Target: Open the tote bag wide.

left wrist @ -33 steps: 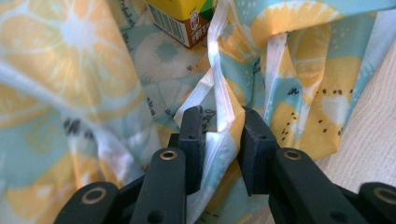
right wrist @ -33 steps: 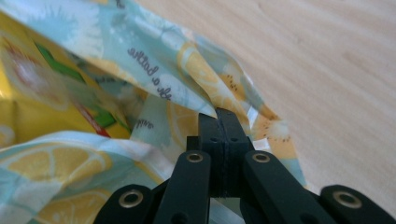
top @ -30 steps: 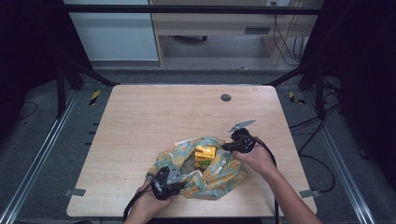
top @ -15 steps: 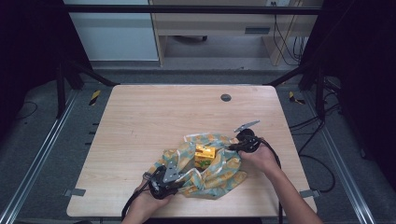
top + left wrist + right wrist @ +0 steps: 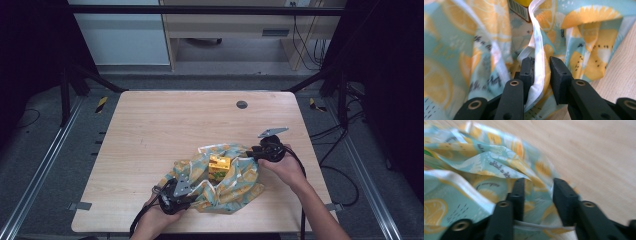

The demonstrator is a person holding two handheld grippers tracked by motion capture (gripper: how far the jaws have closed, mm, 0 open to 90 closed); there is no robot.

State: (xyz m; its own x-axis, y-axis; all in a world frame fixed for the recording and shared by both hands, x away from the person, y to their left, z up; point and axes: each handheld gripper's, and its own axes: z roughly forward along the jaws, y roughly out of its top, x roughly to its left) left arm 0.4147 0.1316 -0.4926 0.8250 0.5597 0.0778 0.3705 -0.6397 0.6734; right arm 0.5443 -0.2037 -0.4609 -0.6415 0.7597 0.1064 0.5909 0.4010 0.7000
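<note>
A cloth bag (image 5: pixel 235 185) printed with orange slices on pale blue lies crumpled near the table's front edge. A yellow box (image 5: pixel 219 164) sits in its open middle. My left gripper (image 5: pixel 175 197) is at the bag's near left corner. In the left gripper view (image 5: pixel 541 66) its jaws stand apart, and a white strap (image 5: pixel 537 50) between them rests against one pad only. My right gripper (image 5: pixel 267 150) is at the bag's right edge. Its jaws (image 5: pixel 539 187) have just been opening, with loose cloth (image 5: pixel 499 162) and a thin white cord (image 5: pixel 541 227) between them, unpressed.
The wooden table (image 5: pixel 190 125) stretches bare behind the bag, with a small dark round insert (image 5: pixel 242 104) near its far edge. Metal rails run along both sides of the table, and cables lie on the floor at the right.
My right hand has shifted a little to the right along the bag's right edge. The left hand and the yellow box have stayed where they were.
</note>
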